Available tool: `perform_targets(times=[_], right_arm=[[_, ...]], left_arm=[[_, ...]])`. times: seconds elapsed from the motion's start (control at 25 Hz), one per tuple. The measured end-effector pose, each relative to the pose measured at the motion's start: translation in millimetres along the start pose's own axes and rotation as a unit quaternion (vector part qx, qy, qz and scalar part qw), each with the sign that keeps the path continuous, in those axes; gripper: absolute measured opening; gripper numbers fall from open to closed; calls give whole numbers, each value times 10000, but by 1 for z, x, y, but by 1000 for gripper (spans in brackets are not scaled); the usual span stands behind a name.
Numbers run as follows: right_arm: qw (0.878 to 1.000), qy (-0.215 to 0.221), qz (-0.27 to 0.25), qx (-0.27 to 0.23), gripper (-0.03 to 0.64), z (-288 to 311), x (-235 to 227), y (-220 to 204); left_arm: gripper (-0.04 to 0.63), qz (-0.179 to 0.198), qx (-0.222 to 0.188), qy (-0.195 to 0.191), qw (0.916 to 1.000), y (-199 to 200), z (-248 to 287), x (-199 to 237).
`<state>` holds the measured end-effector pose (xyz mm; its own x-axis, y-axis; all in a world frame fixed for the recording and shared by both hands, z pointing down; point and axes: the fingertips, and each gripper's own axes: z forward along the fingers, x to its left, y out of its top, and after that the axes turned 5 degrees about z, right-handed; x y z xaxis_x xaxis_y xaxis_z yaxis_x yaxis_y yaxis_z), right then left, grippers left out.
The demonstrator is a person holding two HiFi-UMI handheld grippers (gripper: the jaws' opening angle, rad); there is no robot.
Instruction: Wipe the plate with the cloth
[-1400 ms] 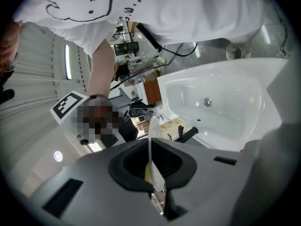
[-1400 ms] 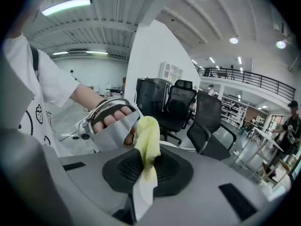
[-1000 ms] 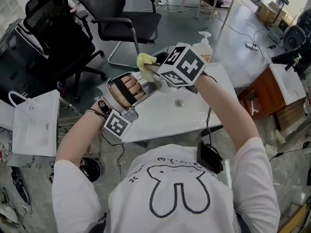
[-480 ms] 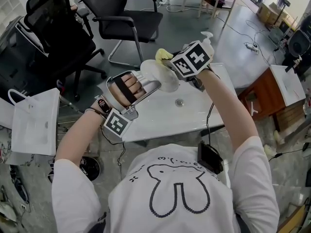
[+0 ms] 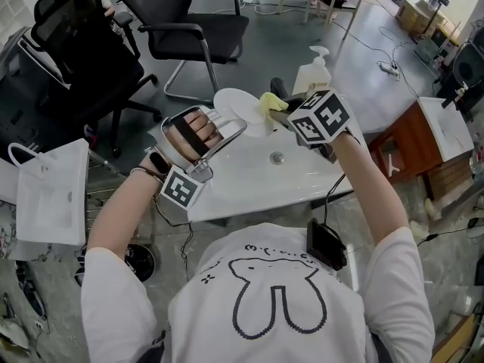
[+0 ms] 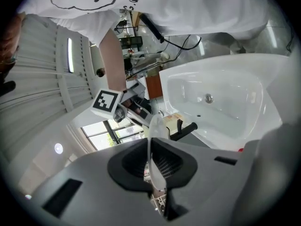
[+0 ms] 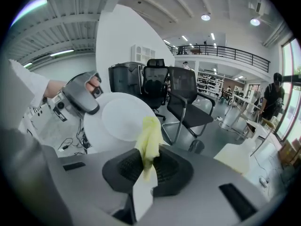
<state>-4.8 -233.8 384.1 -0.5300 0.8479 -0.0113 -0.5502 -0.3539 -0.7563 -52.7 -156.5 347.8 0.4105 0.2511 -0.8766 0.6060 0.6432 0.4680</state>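
In the head view my left gripper (image 5: 224,125) is shut on the rim of a white plate (image 5: 240,106), which it holds tilted on edge above the sink. My right gripper (image 5: 286,112) is shut on a yellow cloth (image 5: 271,104), whose tip lies at the plate's right edge. In the left gripper view the thin plate rim (image 6: 153,140) stands clamped between the jaws of that gripper (image 6: 151,163). In the right gripper view the cloth (image 7: 149,142) sticks out of the shut right gripper (image 7: 148,166) in front of the plate's face (image 7: 120,121).
A white sink basin (image 5: 249,180) with a drain lies below both grippers. A soap pump bottle (image 5: 311,72) stands at its far right corner. Black office chairs (image 5: 189,29) stand beyond it, a white paper bag (image 5: 45,195) to the left, a wooden cabinet (image 5: 423,153) to the right.
My right gripper has carried the cloth rightward and down across the plate, from its upper left to its right edge. The left gripper and plate have barely moved.
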Motion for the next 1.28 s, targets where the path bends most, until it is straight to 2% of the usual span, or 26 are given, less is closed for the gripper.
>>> perform_targets(times=[0.16, 0.28, 0.36, 0.48, 0.56, 0.68, 0.76, 0.84, 0.92, 1.08, 1.12, 1.2, 1.28], right_arm=[[9995, -53, -295, -37, 49, -12, 11, -10], [9989, -210, -101, -407, 49, -27, 5, -5], [9960, -284, 193, -819, 49, -38, 2, 4], [9880, -500, 526, -1363, 49, -52, -6, 13], [9808, -714, 778, -1643, 49, -58, -15, 14], [9691, -945, 1283, -1886, 49, -60, -31, 4], [9618, -1019, 1631, -1950, 49, -59, -40, -6], [9548, -1048, 1936, -1995, 49, -59, -46, -14], [9486, -1077, 2155, -2052, 49, -60, -52, -21], [9398, -1232, 2428, -2065, 49, -59, -63, -37], [9385, -1286, 2481, -2029, 49, -57, -66, -42], [9371, -1382, 2550, -1942, 49, -51, -70, -50], [9382, -1463, 2545, -1835, 49, -45, -71, -57]], left_arm=[[26, -239, 7, -101, 9997, 0, 7, -9], [21, -730, 48, -112, 9973, -3, 12, -11], [20, -1265, 135, -81, 9918, -10, 13, -12], [20, -2248, 239, -82, 9741, -17, 16, -15], [20, -2943, 293, -102, 9552, -20, 20, -18], [20, -3755, 386, -106, 9260, -24, 25, -23], [20, -4271, 459, -90, 9030, -28, 28, -27], [20, -4845, 556, -53, 8730, -36, 28, -31], [20, -5463, 666, 7, 8349, -45, 28, -37], [19, -6650, 720, 74, 7434, -60, 27, -51], [19, -6869, 701, 70, 7233, -62, 28, -55], [18, -7176, 681, 43, 6931, -65, 29, -64], [19, -7393, 714, 22, 6696, -66, 31, -76]])
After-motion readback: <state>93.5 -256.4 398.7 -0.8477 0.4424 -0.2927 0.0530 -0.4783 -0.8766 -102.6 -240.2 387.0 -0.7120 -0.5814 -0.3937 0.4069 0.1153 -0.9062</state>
